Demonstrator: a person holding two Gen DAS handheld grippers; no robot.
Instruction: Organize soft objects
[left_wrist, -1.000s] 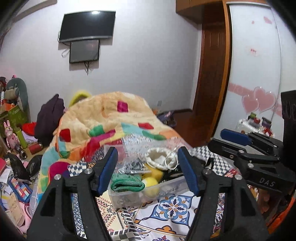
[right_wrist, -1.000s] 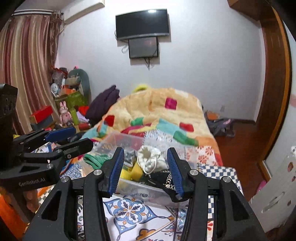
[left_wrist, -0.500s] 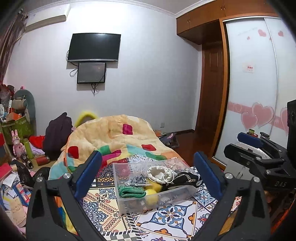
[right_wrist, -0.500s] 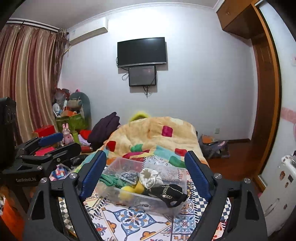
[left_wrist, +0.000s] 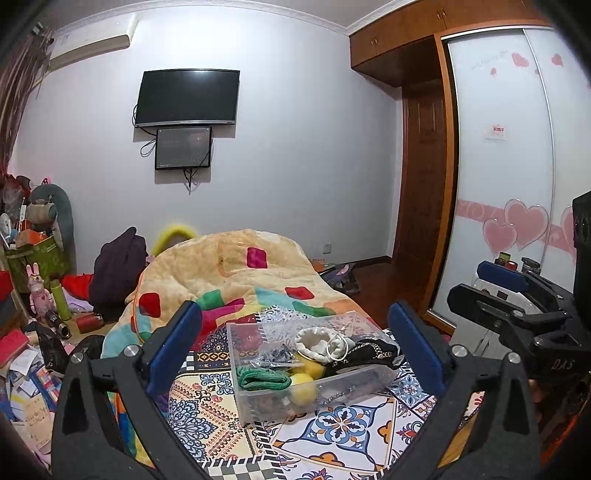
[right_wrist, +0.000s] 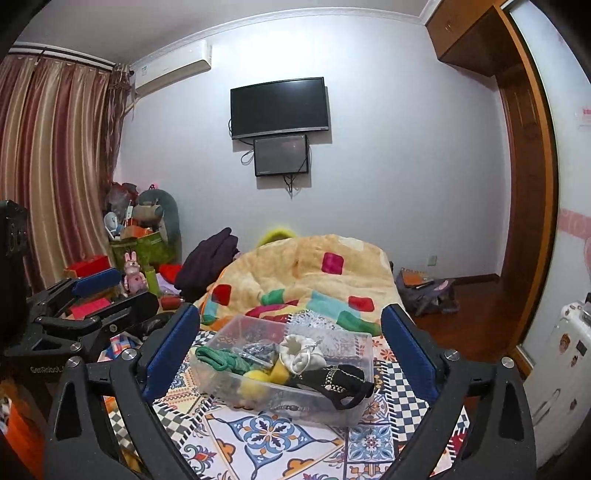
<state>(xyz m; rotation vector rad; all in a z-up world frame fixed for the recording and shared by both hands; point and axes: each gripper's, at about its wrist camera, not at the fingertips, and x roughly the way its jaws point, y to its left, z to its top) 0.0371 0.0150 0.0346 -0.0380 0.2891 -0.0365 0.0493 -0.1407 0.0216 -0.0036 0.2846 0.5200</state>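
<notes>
A clear plastic bin stands on the patterned bed cover; it also shows in the right wrist view. It holds a green cord, yellow balls, a white pouch, and a black beaded item that hangs over the rim. My left gripper is open and empty, held back from the bin. My right gripper is open and empty, also back from the bin. Each gripper shows at the edge of the other's view.
A patchwork quilt is heaped on the bed behind the bin. Cluttered toys and boxes fill the floor at left. A wardrobe with heart stickers stands at right. A TV hangs on the far wall.
Both grippers have opened wide and pulled up and back from the bin, which now looks smaller and farther away.
</notes>
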